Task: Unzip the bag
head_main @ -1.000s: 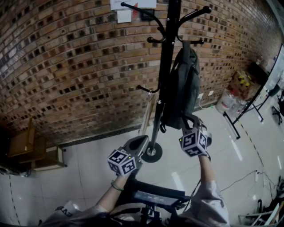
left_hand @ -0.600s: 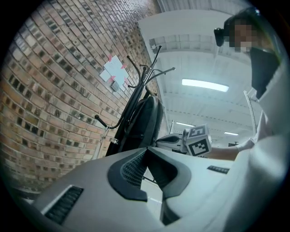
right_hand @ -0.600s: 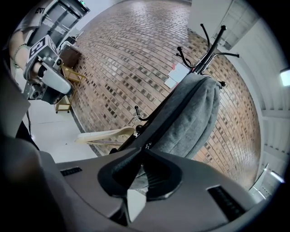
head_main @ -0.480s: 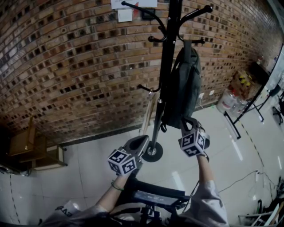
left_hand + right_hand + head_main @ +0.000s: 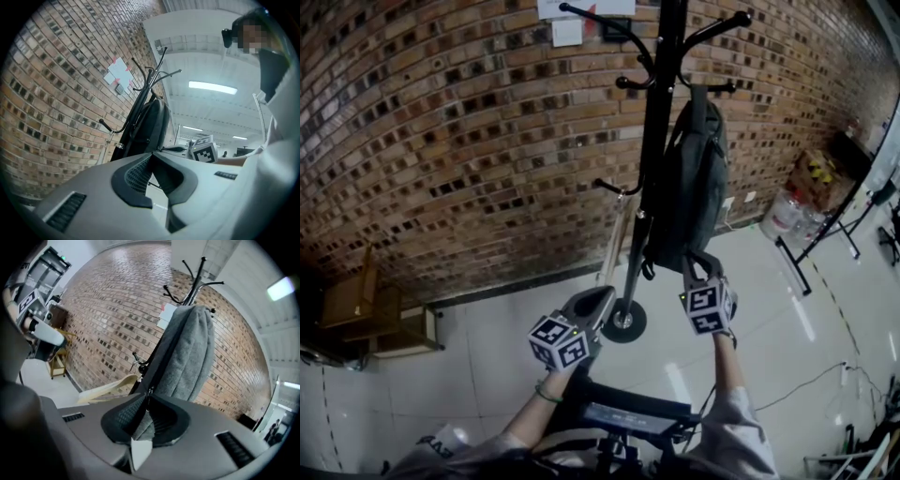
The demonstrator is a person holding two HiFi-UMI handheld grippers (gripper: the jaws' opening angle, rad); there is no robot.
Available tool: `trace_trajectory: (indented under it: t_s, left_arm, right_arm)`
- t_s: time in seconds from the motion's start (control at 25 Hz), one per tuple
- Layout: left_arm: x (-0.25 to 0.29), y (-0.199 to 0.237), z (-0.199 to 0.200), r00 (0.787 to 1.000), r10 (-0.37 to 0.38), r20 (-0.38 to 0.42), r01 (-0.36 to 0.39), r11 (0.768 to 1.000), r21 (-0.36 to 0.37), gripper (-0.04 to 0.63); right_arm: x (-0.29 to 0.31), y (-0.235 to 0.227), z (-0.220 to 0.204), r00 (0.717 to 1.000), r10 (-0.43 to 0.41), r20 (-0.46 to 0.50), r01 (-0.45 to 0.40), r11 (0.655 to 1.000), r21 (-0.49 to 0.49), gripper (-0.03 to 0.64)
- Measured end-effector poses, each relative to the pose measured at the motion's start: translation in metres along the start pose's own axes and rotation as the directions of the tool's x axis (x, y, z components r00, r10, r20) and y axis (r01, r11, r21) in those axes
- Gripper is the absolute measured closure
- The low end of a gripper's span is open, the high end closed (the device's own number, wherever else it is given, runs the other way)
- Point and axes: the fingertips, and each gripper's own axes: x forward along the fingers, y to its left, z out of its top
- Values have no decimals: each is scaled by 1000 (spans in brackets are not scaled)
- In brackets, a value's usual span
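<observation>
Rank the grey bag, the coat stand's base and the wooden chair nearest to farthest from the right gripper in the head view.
1. Grey bag, at its jaws.
2. Coat stand's base, on the floor, just left.
3. Wooden chair, far left by the wall.

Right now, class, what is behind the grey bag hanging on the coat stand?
Behind the grey bag is the brick wall; the coat stand pole stands beside it. The wall directly behind it is covered.
</observation>
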Motion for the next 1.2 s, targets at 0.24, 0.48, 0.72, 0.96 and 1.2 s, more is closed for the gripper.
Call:
trace_trajectory:
  t_s: [0.24,0.48,0.72,0.96,1.2]
  left_arm:
    - [1,1,-1,1000,0,0,0,1000,-2,588]
    - [4,-3,-3,1000,-13,-7,13,1000,-4,588]
    - [9,-13,-4,999,-42,-3,41,999,-8,588]
    - [9,-21,-8,999,-52,-13,52,999,-5,588]
    - [4,-24,-11,998,-61,-18,61,998,-5,588]
  right_arm:
    - [-27,1,19,990,-28,138,-22,937,349,601]
    - [-54,9,23,982,-72,175,-21,879,476,605]
    - [-68,15,29,977,-69,199,-49,844,533,604]
    - [-81,23,32,971,-82,225,-61,823,565,604]
    - [-83,35,34,970,-79,230,-72,811,581,604]
